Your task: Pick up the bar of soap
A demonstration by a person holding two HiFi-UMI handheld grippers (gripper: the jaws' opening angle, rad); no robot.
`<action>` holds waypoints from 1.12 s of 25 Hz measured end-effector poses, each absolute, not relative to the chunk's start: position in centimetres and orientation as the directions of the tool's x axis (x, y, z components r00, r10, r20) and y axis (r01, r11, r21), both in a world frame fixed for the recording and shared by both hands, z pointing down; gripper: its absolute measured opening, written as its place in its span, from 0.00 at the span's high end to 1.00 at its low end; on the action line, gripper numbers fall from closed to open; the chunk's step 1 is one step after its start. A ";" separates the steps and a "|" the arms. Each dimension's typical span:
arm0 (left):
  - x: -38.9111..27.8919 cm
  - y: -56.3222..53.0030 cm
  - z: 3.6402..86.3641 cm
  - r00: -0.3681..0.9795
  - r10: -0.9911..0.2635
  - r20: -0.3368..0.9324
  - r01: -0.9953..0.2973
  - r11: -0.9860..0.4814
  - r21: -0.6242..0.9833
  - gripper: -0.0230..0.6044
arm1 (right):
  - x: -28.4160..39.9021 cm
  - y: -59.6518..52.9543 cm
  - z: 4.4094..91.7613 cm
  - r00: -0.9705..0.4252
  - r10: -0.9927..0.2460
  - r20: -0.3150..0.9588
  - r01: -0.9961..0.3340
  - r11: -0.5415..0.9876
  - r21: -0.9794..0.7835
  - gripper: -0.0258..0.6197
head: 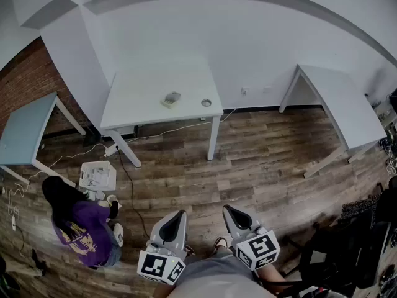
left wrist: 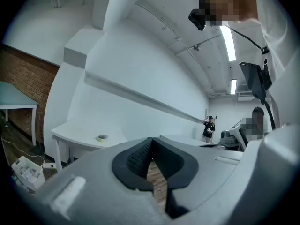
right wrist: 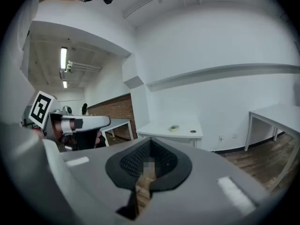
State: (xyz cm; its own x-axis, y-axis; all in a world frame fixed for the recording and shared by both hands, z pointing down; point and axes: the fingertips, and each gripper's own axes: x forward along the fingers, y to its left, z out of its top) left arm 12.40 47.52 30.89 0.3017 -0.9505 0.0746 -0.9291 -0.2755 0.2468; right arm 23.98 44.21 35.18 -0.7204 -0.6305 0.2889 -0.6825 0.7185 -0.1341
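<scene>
The bar of soap [head: 170,98] lies on a pale dish on the white table [head: 142,98] across the room, next to a small round object [head: 206,102]. It also shows small in the left gripper view, soap [left wrist: 101,137], and in the right gripper view, soap [right wrist: 174,127]. Both grippers are held low near my body, far from the table. My left gripper [head: 180,215] [left wrist: 151,142] is shut with nothing in it. My right gripper [head: 227,209] [right wrist: 150,144] is shut and empty too. Wooden floor shows past the closed jaws.
A person in a purple top [head: 77,225] crouches on the floor at the left beside a white crate [head: 97,174]. A cable [head: 127,172] runs under the table. A bluish table [head: 25,129] stands left, another white table [head: 344,104] right, dark equipment [head: 353,241] at bottom right.
</scene>
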 end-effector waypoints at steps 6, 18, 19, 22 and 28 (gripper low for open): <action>13.3 46.7 30.7 0.309 -0.948 0.073 -0.926 -0.283 0.248 0.97 | 24.8 43.6 35.2 -0.725 -0.626 0.288 -0.678 0.721 -0.140 0.96; 15.4 45.4 30.0 0.297 -0.952 0.070 -0.932 -0.273 0.239 0.97 | 26.2 42.7 34.8 -0.764 -0.592 0.256 -0.639 0.747 -0.181 0.96; 15.7 45.2 30.0 0.296 -0.953 0.071 -0.933 -0.272 0.236 0.97 | 26.4 42.6 34.7 -0.767 -0.589 0.255 -0.636 0.750 -0.182 0.96; 16.7 44.9 29.9 0.292 -0.953 0.075 -0.936 -0.269 0.226 0.97 | 27.3 42.2 34.7 -0.775 -0.580 0.249 -0.626 0.757 -0.185 0.96; 19.4 44.7 30.1 0.270 -0.960 0.079 -0.945 -0.249 0.212 0.97 | 30.0 41.9 35.1 -0.788 -0.565 0.244 -0.611 0.768 -0.192 0.96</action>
State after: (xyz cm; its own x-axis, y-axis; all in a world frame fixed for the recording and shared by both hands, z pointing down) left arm 19.36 44.75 30.05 0.2705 -0.9595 0.0785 -0.9450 -0.2490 0.2120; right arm 29.96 41.89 35.07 -0.7879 -0.5653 0.2445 -0.6107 0.7682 -0.1919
